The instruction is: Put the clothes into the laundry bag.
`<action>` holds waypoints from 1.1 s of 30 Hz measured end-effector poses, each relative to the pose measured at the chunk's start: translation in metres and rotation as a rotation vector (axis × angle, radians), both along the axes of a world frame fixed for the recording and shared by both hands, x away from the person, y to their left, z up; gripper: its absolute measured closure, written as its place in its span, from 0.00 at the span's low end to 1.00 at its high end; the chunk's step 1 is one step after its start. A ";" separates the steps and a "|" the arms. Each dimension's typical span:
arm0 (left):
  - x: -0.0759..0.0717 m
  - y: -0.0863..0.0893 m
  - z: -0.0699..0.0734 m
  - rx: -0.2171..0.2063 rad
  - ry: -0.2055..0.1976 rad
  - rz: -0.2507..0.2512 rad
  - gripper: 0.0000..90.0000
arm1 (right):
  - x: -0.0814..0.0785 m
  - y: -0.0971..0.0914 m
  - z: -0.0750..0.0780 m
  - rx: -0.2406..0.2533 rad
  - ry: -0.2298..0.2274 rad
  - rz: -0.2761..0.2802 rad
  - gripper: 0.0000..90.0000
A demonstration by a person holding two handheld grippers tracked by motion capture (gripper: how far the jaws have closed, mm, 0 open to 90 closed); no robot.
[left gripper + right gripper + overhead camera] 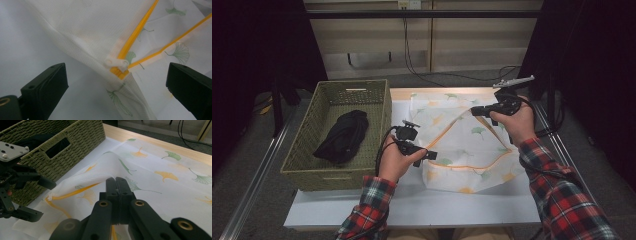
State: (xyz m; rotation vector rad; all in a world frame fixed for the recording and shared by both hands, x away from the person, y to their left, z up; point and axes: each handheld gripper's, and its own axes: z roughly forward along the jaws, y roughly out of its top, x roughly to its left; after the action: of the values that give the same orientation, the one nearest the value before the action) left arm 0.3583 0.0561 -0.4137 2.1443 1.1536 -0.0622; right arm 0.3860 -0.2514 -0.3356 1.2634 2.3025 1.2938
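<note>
Left gripper (430,154): jaws spread wide. In the left gripper view they stand on either side of the white zipper pull (116,63) without touching it. The pull sits at the end of the orange zipper (136,33), at the corner of the mesh bag (464,145) nearest that gripper.

Right gripper (475,111): jaws pressed together, pinching a raised fold of the mesh bag's upper layer. In the right gripper view the closed jaws meet on the white fabric, which lifts into a ridge running from them toward the zipper pull (50,196). The left gripper (37,198) appears at the left of that view with its jaws apart.

The mesh bag lies on the right half of the table (412,207), partly lifted at the pinched fold and flat elsewhere. The table is covered with a white sheet; a strip of pale wood shows along its far edge. A woven basket (312,172) stands on the left part of the table, just beside the bag, with a dark bundle of cloth (342,135) inside. Behind the table is a light panelled wall with hanging cables; dark curtains flank both sides.

Materials: the bag is fine white mesh printed with green and orange ginkgo leaves and trimmed in orange. The basket is olive-green wicker, rectangular, with cut-out handle slots. Both sleeves are red plaid.
</note>
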 end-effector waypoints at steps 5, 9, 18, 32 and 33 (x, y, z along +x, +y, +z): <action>0.000 0.000 0.002 0.007 -0.002 -0.017 0.04 | 0.000 0.000 -0.001 0.001 0.002 0.006 1.00; 0.000 0.001 0.005 0.018 -0.007 -0.036 0.04 | -0.001 0.001 -0.001 0.001 0.002 0.005 1.00; 0.005 0.011 0.013 0.022 -0.005 -0.038 0.04 | -0.001 0.001 -0.003 -0.008 0.009 0.007 1.00; 0.017 0.023 0.037 0.038 -0.036 -0.029 0.03 | -0.002 0.000 -0.003 -0.021 0.007 0.006 1.00; 0.018 0.024 0.040 0.035 -0.042 -0.020 0.03 | -0.002 0.000 -0.003 -0.021 0.007 0.006 1.00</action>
State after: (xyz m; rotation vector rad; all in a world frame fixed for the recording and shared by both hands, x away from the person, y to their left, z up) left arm 0.3762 0.0804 -0.3742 2.1774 1.1169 -0.0061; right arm 0.3840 -0.2511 -0.3386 1.2574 2.3207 1.2663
